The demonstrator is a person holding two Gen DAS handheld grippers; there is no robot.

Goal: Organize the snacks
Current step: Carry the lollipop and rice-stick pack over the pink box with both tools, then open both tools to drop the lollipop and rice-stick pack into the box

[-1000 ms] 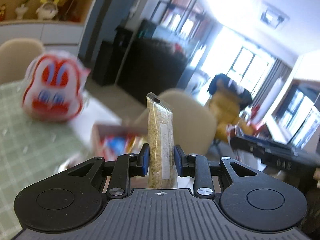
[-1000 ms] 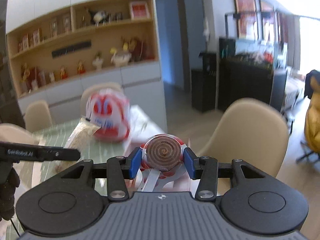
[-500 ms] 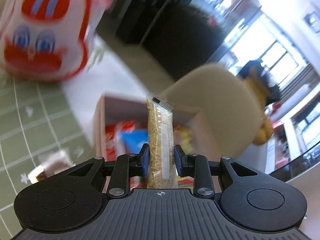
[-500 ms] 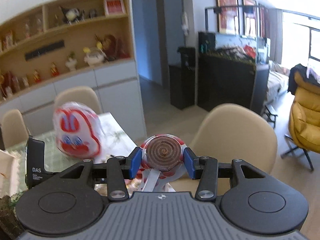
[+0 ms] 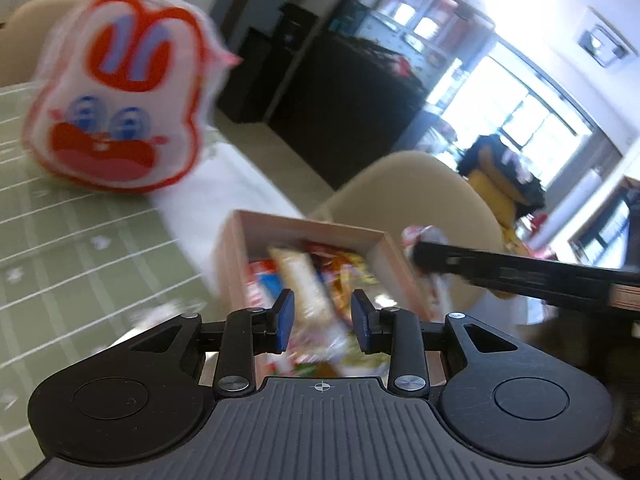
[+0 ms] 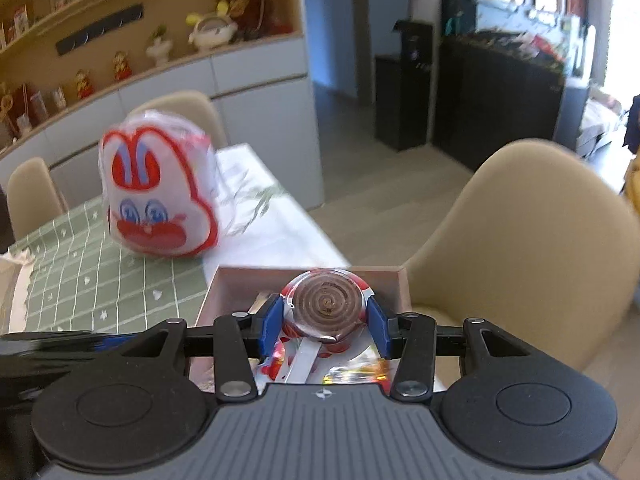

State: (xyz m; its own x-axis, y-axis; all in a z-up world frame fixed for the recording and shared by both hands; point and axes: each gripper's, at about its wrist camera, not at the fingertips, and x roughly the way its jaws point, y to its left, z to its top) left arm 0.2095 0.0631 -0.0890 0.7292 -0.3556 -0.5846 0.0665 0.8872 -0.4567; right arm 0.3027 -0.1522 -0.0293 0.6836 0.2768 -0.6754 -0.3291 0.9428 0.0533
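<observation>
On the green tablecloth (image 6: 100, 280): one box (image 6: 394, 280); left gripper (image 5: 322, 314) fingers apart, right gripper (image 6: 325, 322) fingers clamping one lollipop (image 6: 326, 306).

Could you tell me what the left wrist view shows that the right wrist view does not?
Only the left wrist view shows the left gripper, open, above the blurred snack packets lying in the box.

Only the right wrist view shows the right gripper shut on the swirl lollipop, and the shelf of figurines.

Both show the box, the rabbit-face bag, the green checked tablecloth and a beige chair.
</observation>
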